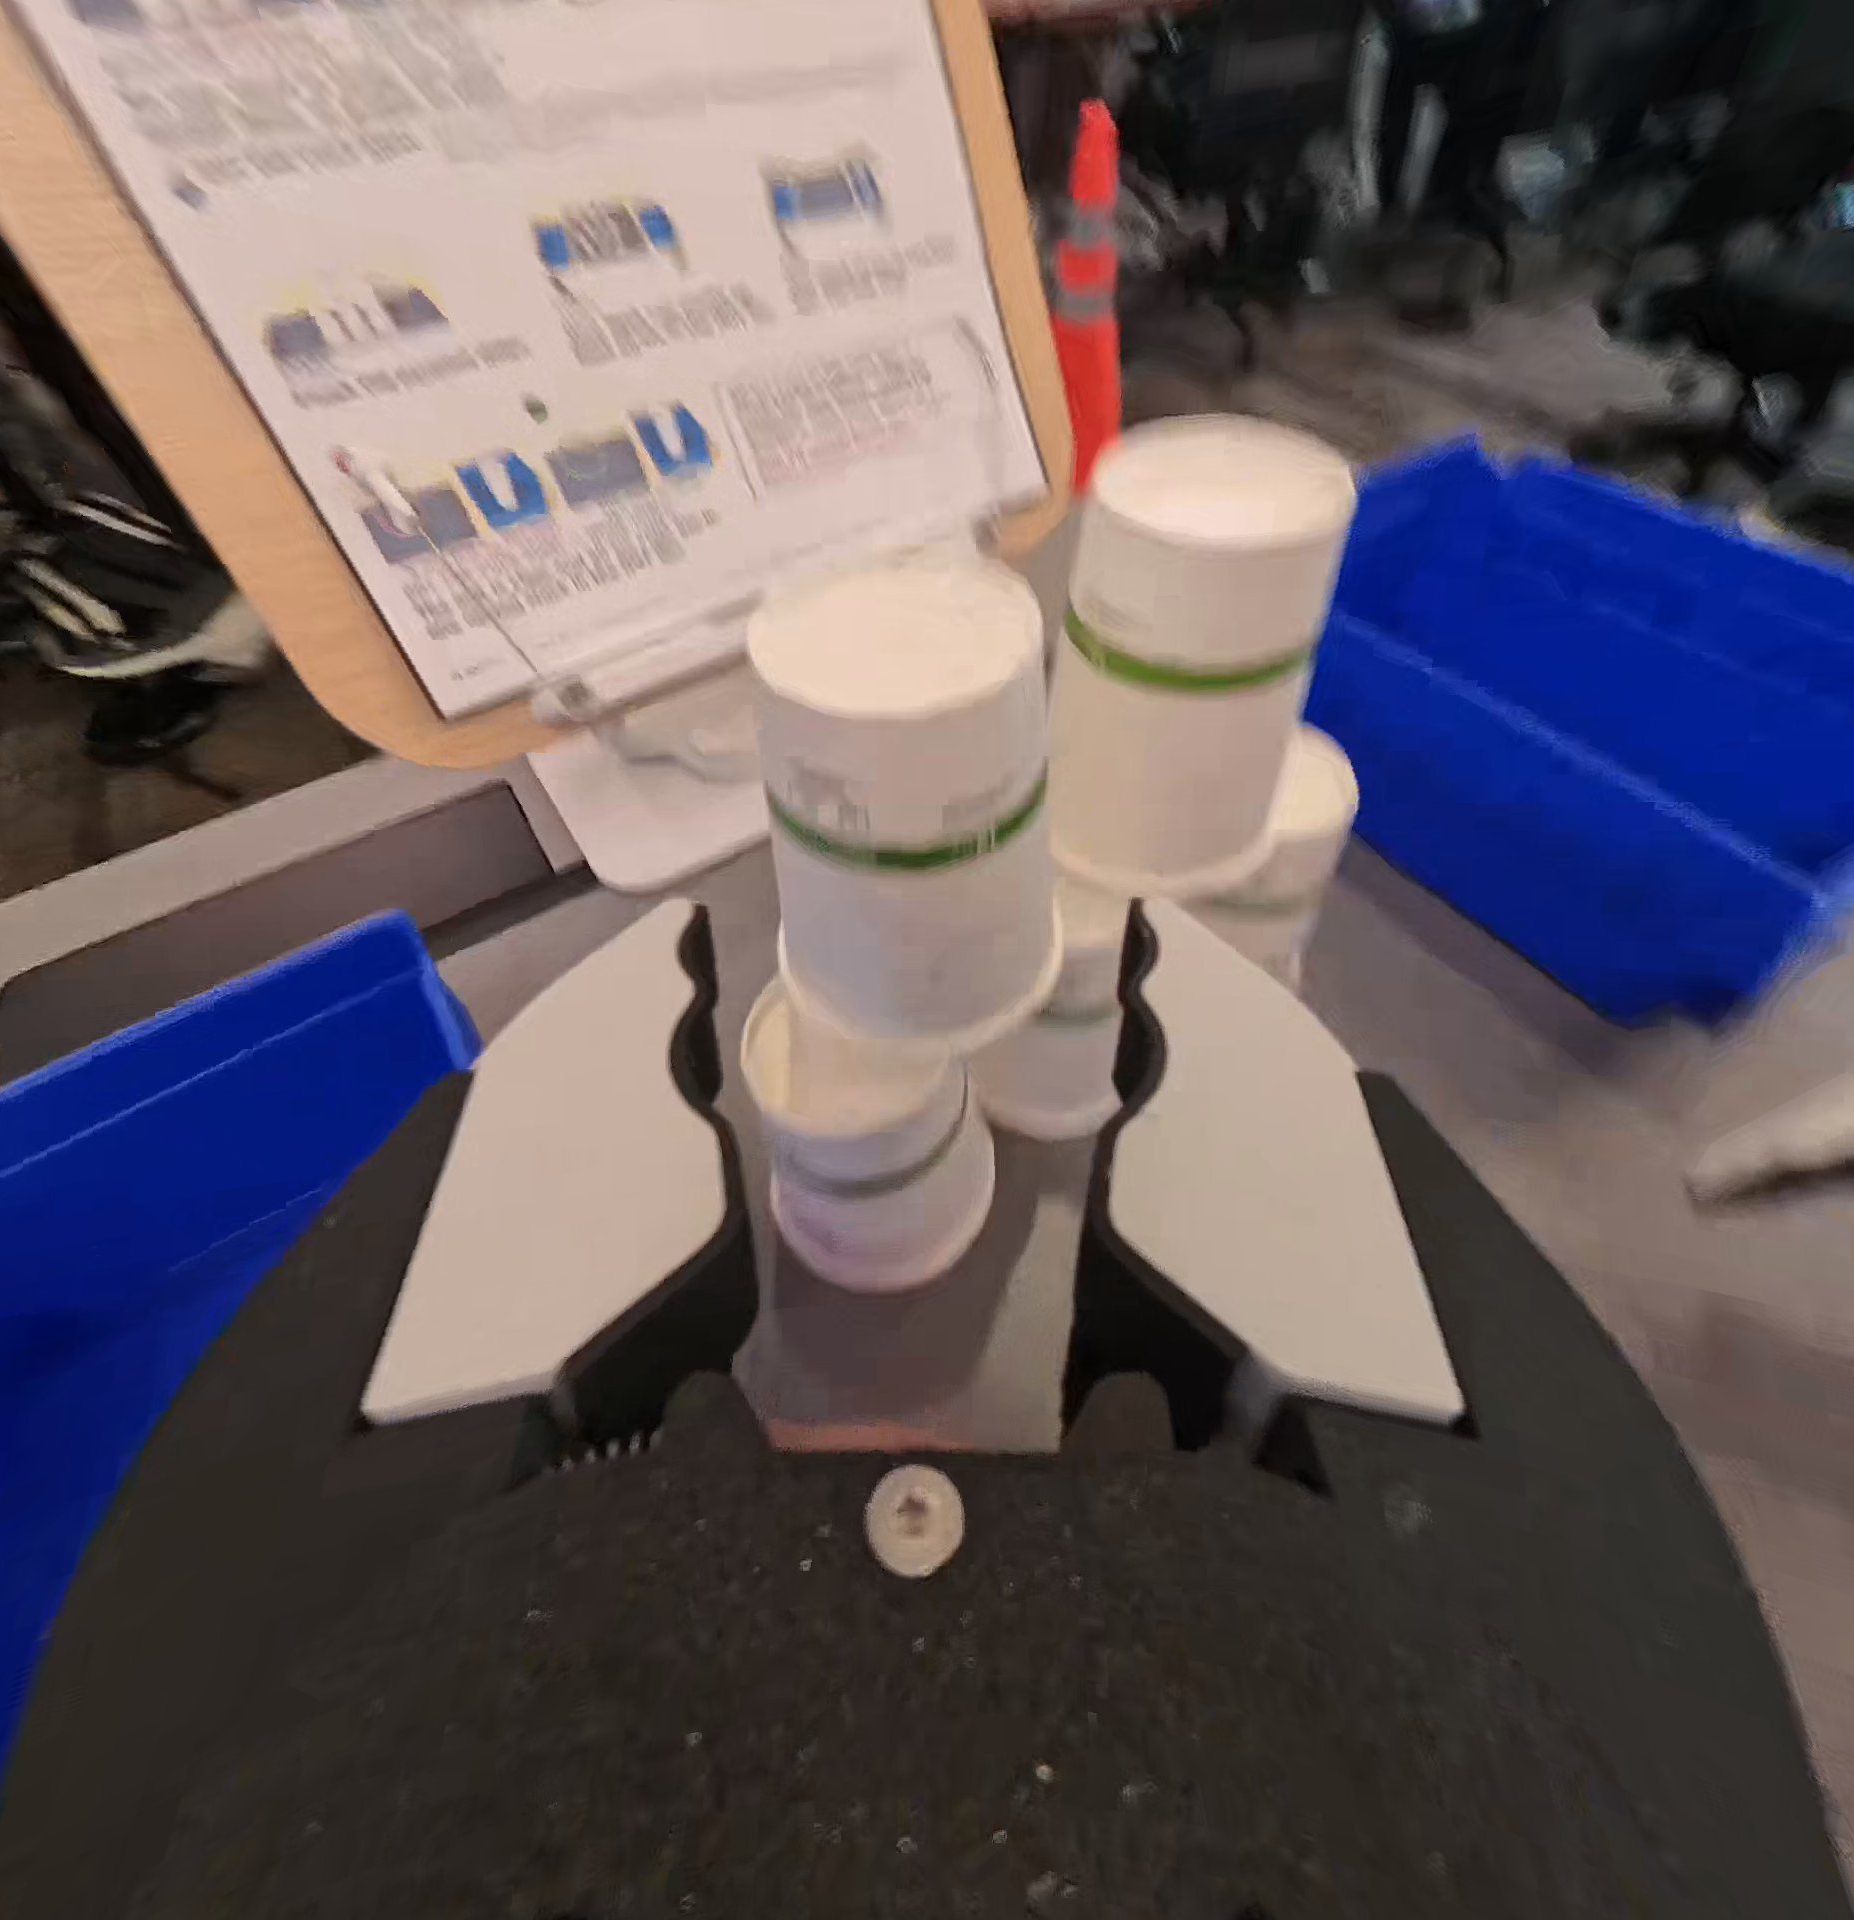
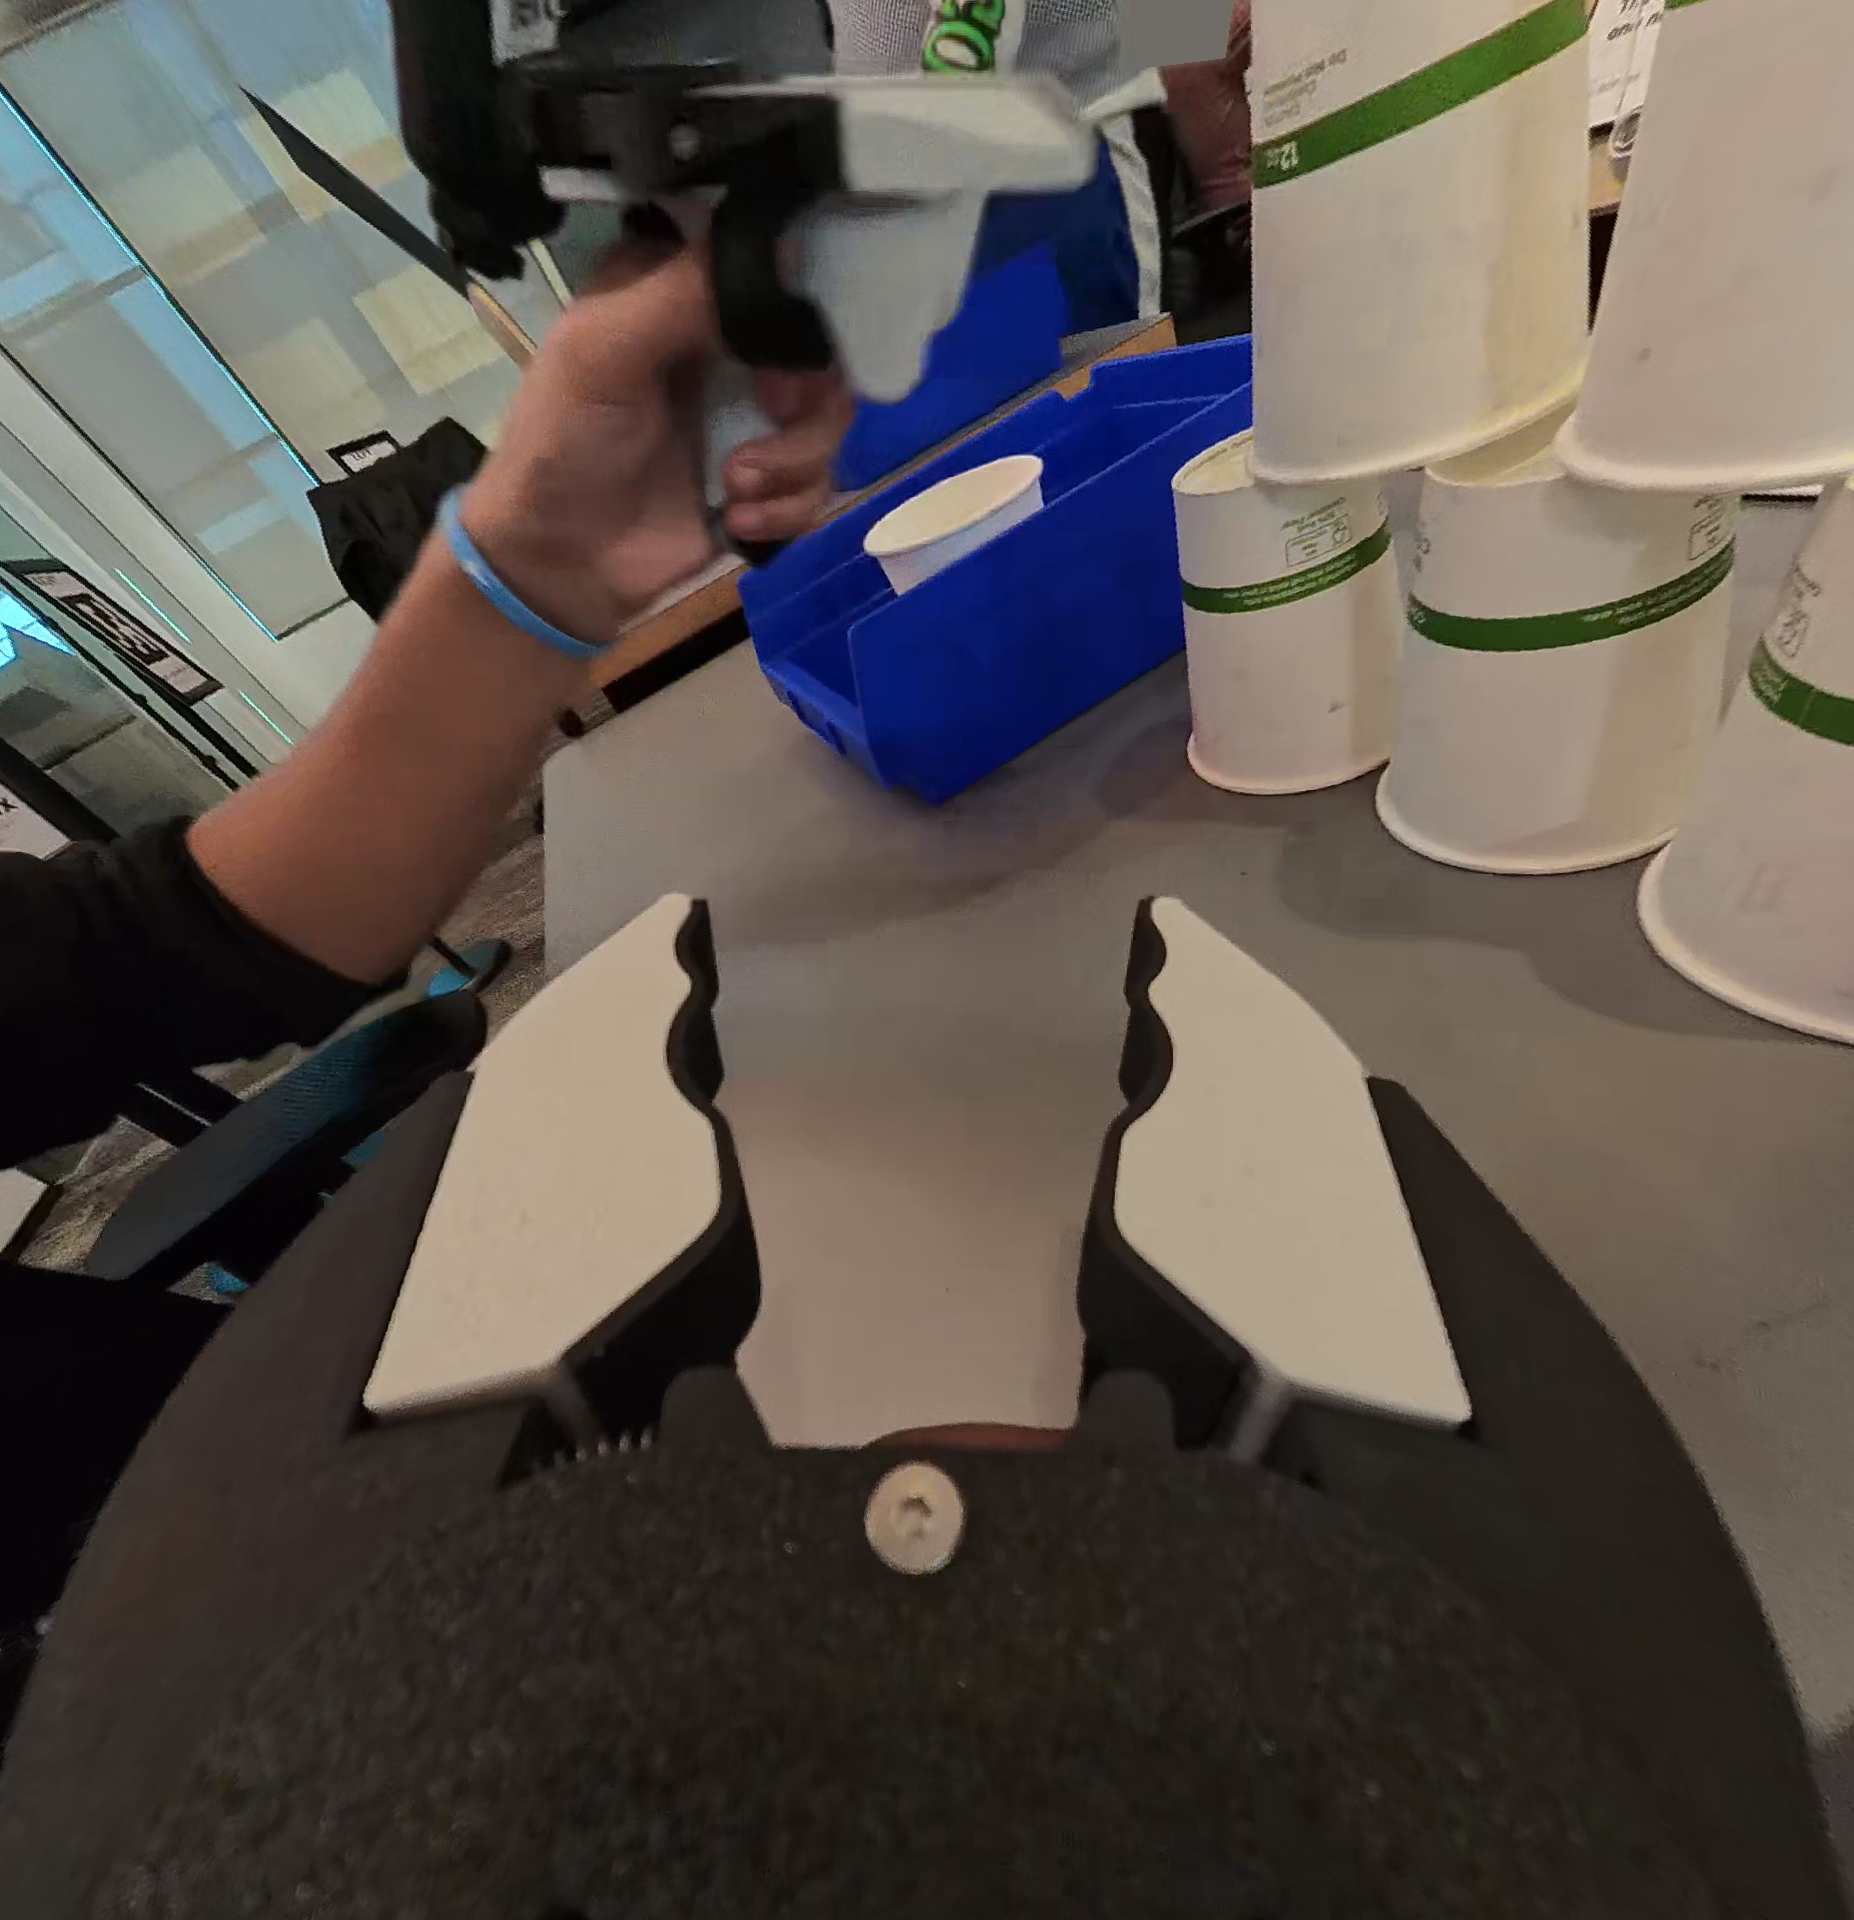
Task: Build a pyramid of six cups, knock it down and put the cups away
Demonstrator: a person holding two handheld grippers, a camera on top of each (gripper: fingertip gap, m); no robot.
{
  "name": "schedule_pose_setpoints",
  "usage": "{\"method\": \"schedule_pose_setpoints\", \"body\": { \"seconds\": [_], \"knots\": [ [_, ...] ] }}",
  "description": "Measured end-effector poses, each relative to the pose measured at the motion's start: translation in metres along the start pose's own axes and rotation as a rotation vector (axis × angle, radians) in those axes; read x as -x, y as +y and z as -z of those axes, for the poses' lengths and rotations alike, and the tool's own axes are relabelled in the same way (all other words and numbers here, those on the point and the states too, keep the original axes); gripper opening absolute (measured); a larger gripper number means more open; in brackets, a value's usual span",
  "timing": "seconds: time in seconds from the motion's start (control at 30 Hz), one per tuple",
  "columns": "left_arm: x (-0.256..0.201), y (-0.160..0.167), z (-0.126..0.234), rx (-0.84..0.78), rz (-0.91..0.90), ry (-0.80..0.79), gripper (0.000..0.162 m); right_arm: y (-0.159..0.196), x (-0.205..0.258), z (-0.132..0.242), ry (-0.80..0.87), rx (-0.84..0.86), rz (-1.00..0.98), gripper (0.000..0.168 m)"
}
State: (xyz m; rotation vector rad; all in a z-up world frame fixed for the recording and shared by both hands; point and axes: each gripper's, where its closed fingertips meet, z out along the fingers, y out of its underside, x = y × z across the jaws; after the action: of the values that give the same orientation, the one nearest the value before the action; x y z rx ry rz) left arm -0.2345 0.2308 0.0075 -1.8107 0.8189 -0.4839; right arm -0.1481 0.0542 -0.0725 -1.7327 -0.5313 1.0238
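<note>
While five white paper cups with green bands stand upside down as an unfinished pyramid (image 2: 1505, 582) on the grey tabletop (image 2: 902, 1039), three in its bottom row and two resting on them, both claws hang empty near it. The left claw (image 1: 915, 1013) is open, its fingers spread, and it points at the pyramid from the end of the row, with the nearest bottom cup (image 1: 871, 1153) framed between its tips, close but apparently not touched; this view is blurred. The right claw (image 2: 923, 1018) is also open, holding nothing, low over bare tabletop to the left of the pyramid as its camera sees it. Beyond the pyramid's left end sits a blue bin (image 2: 985, 644) with a sixth cup (image 2: 959, 520) lying tilted inside it. A second blue bin (image 1: 1588, 717) stands just past the pyramid's far side, and an instruction sheet on a stand (image 1: 549, 343) rises behind it. The top cup seems yet to be placed. The risk from here is an early collapse: the two upper cups (image 1: 907, 800) balance only on rims of those below, so a sideways nudge from the open left claw could topple the stack. Squeezing the thin paper wall too hard could also crush a cup.
</note>
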Motion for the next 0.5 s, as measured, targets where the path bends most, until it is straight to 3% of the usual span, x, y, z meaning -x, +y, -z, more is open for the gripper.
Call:
{"method": "schedule_pose_setpoints", "body": {
  "seconds": [0.07, 0.13, 0.17, 0.27, 0.5],
  "knots": [
    [-0.003, 0.028, 0.027, 0.177, -0.084, 0.180, 0.078, 0.000, -0.001, 0.000, -0.002, 0.002, -0.003, 0.075],
    [0.005, 0.062, 0.055, 0.345, -0.223, 0.318, 0.057, 0.001, -0.001, -0.001, -0.007, 0.010, -0.006, 0.075],
    [0.023, 0.077, 0.064, 0.418, -0.315, 0.285, 0.051, 0.002, -0.002, -0.002, -0.006, 0.016, -0.004, 0.075],
    [0.062, 0.107, 0.078, 0.589, -0.506, 0.206, 0.056, 0.004, -0.002, -0.006, -0.006, 0.029, 0.000, 0.075],
    [0.084, 0.157, 0.063, 0.806, -0.602, 0.224, 0.048, 0.010, -0.003, -0.010, -0.021, 0.046, -0.033, 0.074]
  ]
}}
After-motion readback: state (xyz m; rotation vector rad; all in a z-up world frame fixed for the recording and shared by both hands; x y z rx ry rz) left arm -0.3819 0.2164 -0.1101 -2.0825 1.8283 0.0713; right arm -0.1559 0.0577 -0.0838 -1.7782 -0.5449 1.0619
